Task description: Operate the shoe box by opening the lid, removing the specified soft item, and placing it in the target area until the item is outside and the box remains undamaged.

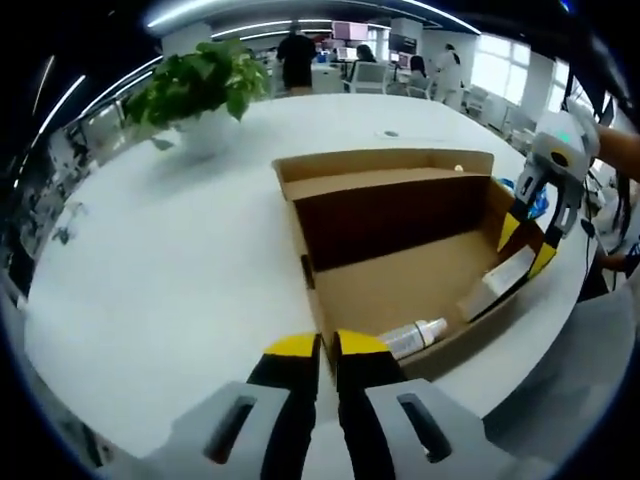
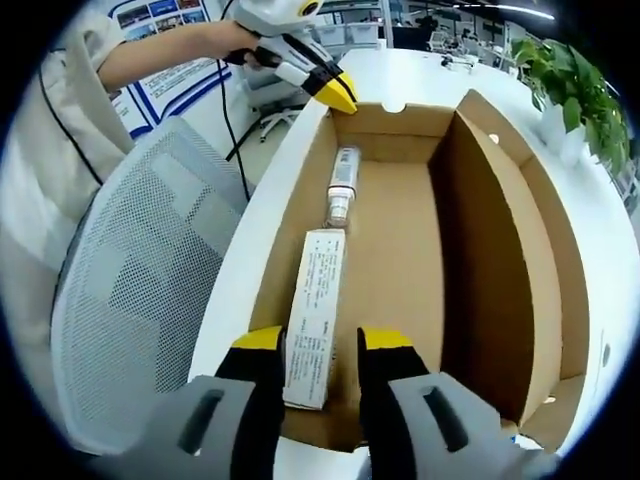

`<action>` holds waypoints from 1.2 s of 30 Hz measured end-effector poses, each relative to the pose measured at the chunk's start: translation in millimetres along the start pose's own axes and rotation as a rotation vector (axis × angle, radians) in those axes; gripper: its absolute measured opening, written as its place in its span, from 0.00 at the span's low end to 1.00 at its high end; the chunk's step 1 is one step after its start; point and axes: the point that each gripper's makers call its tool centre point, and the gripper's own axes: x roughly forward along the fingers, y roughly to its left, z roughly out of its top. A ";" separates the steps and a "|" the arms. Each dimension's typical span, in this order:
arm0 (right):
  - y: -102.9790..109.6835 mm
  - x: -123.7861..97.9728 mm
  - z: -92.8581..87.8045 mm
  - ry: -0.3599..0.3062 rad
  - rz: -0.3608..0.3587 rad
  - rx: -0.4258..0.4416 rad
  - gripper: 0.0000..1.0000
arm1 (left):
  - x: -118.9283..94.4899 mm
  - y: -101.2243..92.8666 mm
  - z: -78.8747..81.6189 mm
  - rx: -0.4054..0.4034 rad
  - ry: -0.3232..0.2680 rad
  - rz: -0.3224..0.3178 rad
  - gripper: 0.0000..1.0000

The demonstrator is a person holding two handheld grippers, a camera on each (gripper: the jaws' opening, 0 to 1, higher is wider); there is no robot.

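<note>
Two items in box: a long white carton [image 2: 316, 312] and a small bottle [image 2: 343, 184] lie on the shoe box [image 2: 400, 250] floor.
Left gripper [image 1: 327, 345]: jaws nearly together at the box's end wall, pinch hard to judge.
Right gripper [image 2: 323, 340]: jaws parted, straddling the carton's near end; contact unclear.
Carton print: too small to read.

box [image 2: 400, 250]: brown cardboard, open, lid folded back, on white table | carton [image 2: 315, 315]: long, white, flat along box wall | tube [image 2: 343, 185]: white, lying beyond carton
</note>
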 end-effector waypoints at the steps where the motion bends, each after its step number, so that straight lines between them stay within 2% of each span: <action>1: 1.1 0.0 0.7 -0.004 0.001 0.002 0.18 | -0.2 -0.1 0.0 0.002 0.000 0.000 0.03; 10: -3.7 -1.2 0.1 -0.007 -0.043 0.057 0.15 | -0.4 -1.0 -0.5 0.003 0.005 0.001 0.03; 13: -6.6 -2.4 1.0 -0.016 -0.062 0.141 0.15 | -0.3 -1.5 -0.7 0.005 0.006 0.001 0.03; 14: -7.0 -3.1 2.2 -0.023 -0.061 0.145 0.15 | -0.3 -1.6 -0.9 0.004 0.006 0.000 0.03; 28: -15.0 -20.4 14.2 -0.080 -0.115 0.152 0.14 | -0.4 -1.3 -1.4 -0.011 0.003 0.000 0.02; 36: -21.8 -39.2 26.3 -0.117 -0.158 0.147 0.14 | 0.3 -1.2 -1.9 -0.019 0.005 -0.002 0.02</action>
